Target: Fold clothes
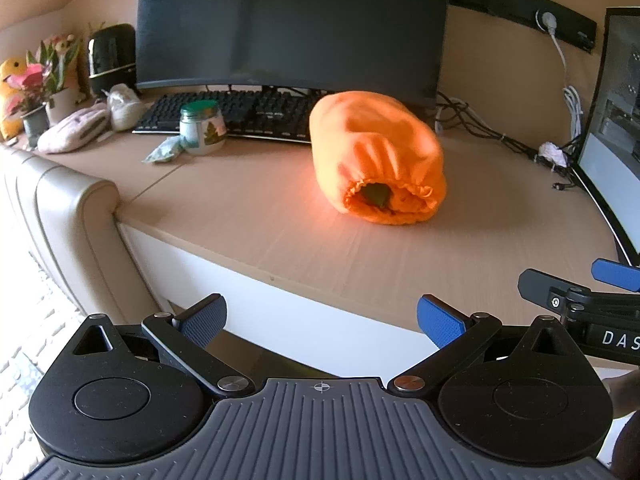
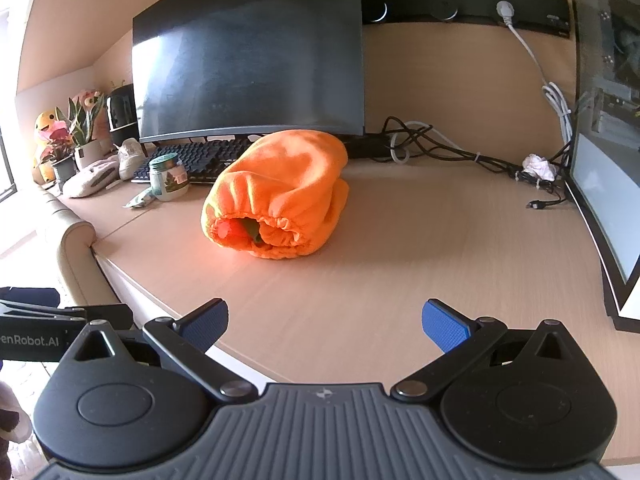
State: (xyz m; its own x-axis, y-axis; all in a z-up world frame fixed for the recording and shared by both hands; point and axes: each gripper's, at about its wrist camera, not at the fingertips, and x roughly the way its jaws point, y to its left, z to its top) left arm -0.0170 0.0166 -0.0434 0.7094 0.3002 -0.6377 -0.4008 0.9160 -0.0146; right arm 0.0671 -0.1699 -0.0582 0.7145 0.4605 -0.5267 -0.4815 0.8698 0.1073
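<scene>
1. Fingers [image 1: 440, 322] of left gripper [image 1: 322, 320] and right gripper [image 2: 324, 322] spread wide, empty.
2. Orange garment [image 2: 280, 188] bundled mid-surface [image 2: 400, 260], near keyboard [image 1: 240, 114].
3. Looks soft, light, floppy; pinch the gathered hem.

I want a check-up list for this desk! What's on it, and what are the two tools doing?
Surface: wooden desk, bare in front.
Job's things: orange garment in a rolled bundle, gathered elastic edge facing the cameras, something green inside.
Clutter: keyboard, glass jar, crumpled packet, potted plants, yellow toy, small shoe.
Grippers: left tool and right tool both open, holding nothing, short of the garment.
Cables: black tangle; white cord plugged in.
Surroundings: dark monitor, second screen, padded chair edge.
</scene>
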